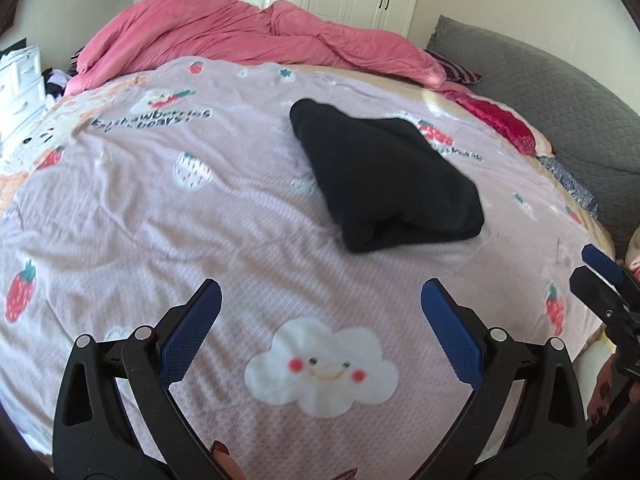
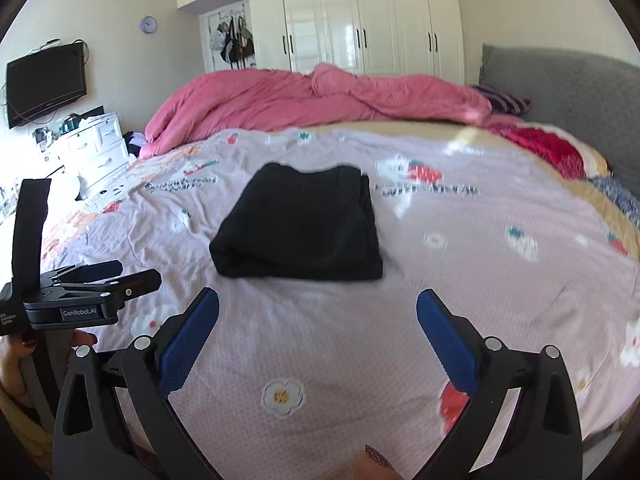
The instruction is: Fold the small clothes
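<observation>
We see the black folded garment [image 2: 298,226] lying on the pink bedspread [image 2: 460,300]. Our left tongs [image 1: 320,336] and right tongs [image 2: 318,344] stand wide open and empty, near it. It looks soft and light; we would pinch its thick folded edge.

L gripper [image 1: 320,304]: jaws spread wide, nothing between the blue pads [image 1: 192,332], tilted downward. Seen side-on at the left edge of the R wrist view [image 2: 100,276]; a hand w/ dark nail polish [image 2: 24,356] holds its handle from below. R gripper [image 2: 318,312]: jaws also spread wide, pads [image 2: 448,344] bare, nothing gripped, angled down. Its tip shows at the right edge of the L wrist view [image 1: 600,276]. Fingertips w/ dark nails [image 1: 224,454] at the bottom edge under the L gripper.
</observation>
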The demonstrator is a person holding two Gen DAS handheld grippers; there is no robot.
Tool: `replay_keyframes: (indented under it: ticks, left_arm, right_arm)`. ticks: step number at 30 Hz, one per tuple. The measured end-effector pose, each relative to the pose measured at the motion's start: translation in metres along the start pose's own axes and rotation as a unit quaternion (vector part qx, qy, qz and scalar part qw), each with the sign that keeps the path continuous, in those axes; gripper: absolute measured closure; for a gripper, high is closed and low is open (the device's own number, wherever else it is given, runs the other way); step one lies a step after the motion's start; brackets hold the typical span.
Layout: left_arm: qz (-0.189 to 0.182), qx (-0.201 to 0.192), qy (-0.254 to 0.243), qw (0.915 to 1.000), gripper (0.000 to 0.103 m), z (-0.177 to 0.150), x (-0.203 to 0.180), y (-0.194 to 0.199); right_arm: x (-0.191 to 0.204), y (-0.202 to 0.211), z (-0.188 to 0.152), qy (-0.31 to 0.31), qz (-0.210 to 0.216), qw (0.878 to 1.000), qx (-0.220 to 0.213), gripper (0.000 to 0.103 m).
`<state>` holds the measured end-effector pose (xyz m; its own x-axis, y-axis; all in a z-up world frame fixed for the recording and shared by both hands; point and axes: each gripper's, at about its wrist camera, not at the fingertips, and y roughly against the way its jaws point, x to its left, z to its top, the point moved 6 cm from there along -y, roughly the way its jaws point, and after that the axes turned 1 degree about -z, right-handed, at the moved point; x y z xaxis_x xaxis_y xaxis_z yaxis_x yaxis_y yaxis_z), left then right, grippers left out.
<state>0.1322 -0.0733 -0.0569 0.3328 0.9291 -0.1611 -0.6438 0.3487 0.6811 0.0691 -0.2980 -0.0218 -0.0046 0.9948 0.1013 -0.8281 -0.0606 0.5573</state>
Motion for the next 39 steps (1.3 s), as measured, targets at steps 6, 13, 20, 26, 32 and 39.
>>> replay_keyframes:
  ticks: [6,13,20,26,32,39]
  left_arm:
    - [0.014,0.008,-0.003,0.9999,0.009,-0.015,0.01,-0.009]
    - [0.011,0.003,-0.002,0.9999,0.009,-0.014,0.012,-0.006]
    - [0.009,0.004,-0.002,0.9999,0.009,-0.013,0.011,-0.006]
    - [0.012,0.002,-0.001,0.9999,0.009,-0.013,0.011,-0.004]
    - [0.015,0.003,-0.006,0.9999,0.009,-0.013,0.009,-0.003]
    - [0.019,0.004,-0.007,0.9998,0.009,-0.013,0.009,-0.002]
  right_arm:
    - [0.013,-0.015,-0.019,0.004,-0.019,1.0,0.022,0.004]
    - [0.018,-0.027,-0.024,0.008,-0.023,0.999,0.034,0.004]
    - [0.017,-0.032,-0.025,0.0,-0.019,0.999,0.043,0.004]
    - [0.016,-0.033,-0.026,-0.008,-0.016,0.999,0.049,0.004]
    - [0.014,-0.034,-0.027,-0.01,-0.017,0.999,0.051,0.004]
    - [0.013,-0.032,-0.028,-0.01,-0.018,0.999,0.049,0.004]
